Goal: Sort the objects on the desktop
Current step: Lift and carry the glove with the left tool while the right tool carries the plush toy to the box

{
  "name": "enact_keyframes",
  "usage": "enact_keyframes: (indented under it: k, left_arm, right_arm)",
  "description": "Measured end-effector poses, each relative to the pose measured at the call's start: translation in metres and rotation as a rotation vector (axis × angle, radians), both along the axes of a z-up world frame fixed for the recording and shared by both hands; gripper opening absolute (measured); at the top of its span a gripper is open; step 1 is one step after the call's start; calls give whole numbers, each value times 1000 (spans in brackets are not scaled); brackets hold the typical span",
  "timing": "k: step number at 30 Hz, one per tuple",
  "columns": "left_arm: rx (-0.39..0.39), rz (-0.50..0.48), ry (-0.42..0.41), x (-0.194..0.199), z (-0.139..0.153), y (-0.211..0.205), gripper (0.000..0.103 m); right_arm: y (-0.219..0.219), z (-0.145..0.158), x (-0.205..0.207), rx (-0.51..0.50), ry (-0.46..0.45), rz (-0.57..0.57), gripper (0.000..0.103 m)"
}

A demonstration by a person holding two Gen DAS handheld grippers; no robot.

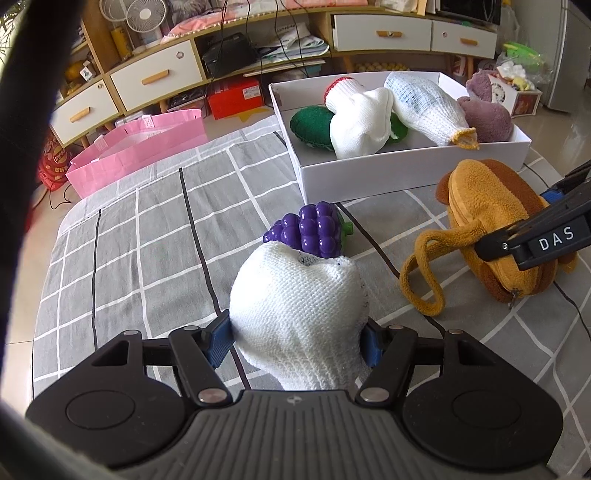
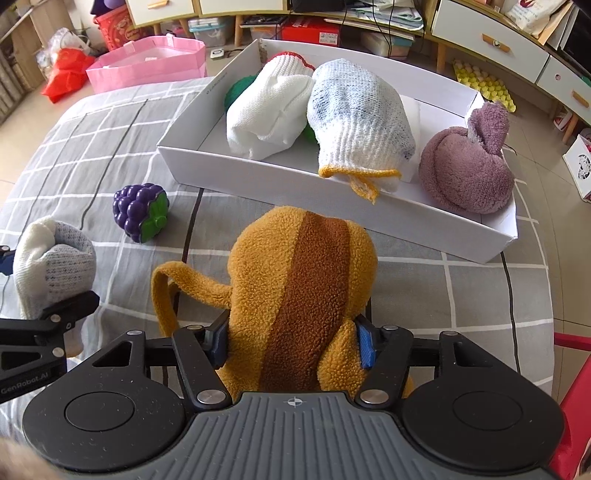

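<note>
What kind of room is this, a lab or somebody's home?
Most likely a lived-in home room: a checked grey cloth covers the work surface, wooden cabinets with white drawers stand cluttered behind it, and small desk fans sit on top.

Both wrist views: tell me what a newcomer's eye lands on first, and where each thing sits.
The mustard-and-brown fleece pouch fills the right wrist view, pinched between the right gripper fingers just in front of the white box. In the left view a rolled white knit glove sits clamped in the left gripper. Purple toy grapes lie alone on the grey checked cloth, left of the pouch.
</note>
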State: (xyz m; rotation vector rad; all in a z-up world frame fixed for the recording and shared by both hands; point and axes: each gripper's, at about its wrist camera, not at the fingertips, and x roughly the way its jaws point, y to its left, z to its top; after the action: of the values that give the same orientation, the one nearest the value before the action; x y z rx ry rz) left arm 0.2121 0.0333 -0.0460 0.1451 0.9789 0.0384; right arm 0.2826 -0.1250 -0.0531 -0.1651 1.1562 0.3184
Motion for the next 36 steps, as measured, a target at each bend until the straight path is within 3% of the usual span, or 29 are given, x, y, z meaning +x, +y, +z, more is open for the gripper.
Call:
enact_keyframes:
  k: [25,36]
  left_arm:
    - [10,-19,-114,8,28,-18,63]
    - [-40,-5,-188,27,58,-25,63]
  right_arm:
    - [-66,50,-14,162,-88,-101,67]
    - [-91,91,-13,242,-203,-179,67]
